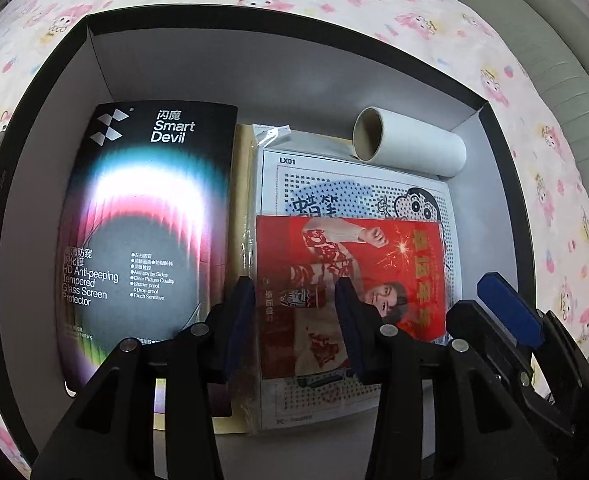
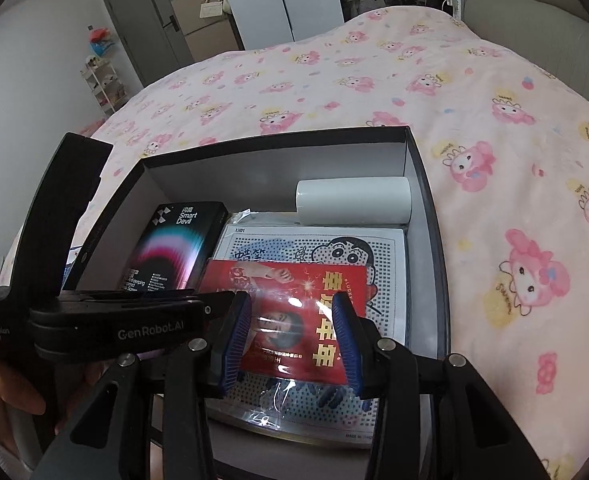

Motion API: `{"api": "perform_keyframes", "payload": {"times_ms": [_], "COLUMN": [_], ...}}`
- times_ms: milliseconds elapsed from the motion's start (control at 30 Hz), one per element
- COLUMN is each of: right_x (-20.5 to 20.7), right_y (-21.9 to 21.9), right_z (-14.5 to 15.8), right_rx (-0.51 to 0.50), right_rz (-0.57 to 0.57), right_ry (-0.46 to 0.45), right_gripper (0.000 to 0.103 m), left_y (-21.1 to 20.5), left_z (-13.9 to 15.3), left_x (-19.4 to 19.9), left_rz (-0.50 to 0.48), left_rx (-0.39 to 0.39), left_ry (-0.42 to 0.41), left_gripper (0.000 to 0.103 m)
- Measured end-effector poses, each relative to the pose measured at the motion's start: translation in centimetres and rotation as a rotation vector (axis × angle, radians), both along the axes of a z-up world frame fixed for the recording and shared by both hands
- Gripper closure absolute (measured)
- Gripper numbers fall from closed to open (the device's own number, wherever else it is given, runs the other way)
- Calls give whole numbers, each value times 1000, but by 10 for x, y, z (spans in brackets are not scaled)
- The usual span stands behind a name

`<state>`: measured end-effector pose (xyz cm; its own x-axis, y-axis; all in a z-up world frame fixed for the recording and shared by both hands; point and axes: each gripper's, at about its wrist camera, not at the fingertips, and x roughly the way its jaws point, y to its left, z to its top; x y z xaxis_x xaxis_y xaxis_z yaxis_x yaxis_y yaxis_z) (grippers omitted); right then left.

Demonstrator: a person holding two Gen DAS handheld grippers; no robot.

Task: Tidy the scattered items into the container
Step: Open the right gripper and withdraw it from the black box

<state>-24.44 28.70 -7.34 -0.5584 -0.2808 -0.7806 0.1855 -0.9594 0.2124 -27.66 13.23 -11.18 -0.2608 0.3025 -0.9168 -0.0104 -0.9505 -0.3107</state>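
two grippers over the box [image 2: 426,216], both pointing down into it. nearest: left gripper [image 1: 294,328] has its fingers partly spread above the red packet [image 1: 350,264], no squeeze visible. right gripper [image 2: 290,340] is the same, pads part-open on either side of the red packet in the right wrist view, hovering, can't confirm contact. the red packet lies flat on top of the dotted sheet pack [image 1: 354,184], right half of the box.

handling guess: the red packet is thin, light and wrapped in glossy film, so slippery and floppy. take it by an edge, not the face. the dotted sheet pack is a flat bagged board, fairly stiff, hard to get under.

left half: black screen protector box [image 1: 146,216], rigid card, easy to pinch across its short sides. far end: paper roll [image 1: 410,144] on its side near the back wall, light, will roll. grip across the tube.

beyond the box, just pink blanket [image 2: 494,120]. no loose items seen on it.
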Motion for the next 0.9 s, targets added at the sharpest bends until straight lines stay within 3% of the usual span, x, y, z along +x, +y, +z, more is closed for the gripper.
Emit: {"api": "perform_keyframes", "payload": {"times_ms": [67,200,467,700,900], "right_x": [0,2,32,90,139], "right_y": [0,3,18,1,-10], "right_z": [0,1,18,55,75], "right_rx": [-2,-1,-35,-27,-79], "right_rz": [-3,-35,-101,-94,-87], "right_ry": [0,2,46,146,168], "right_gripper": [65,65,65,66,65], "left_y": [-8,-14,-8,-13,-27], "left_z": [5,36,66,91,118], "left_x": [6,38,93,133,184], "left_rz": [26,39,-61,-110,-165], "left_rx": [30,-14,25,71,65], "left_ry": [29,202,283,330,378], "left_gripper": [62,62,61,61,61]}}
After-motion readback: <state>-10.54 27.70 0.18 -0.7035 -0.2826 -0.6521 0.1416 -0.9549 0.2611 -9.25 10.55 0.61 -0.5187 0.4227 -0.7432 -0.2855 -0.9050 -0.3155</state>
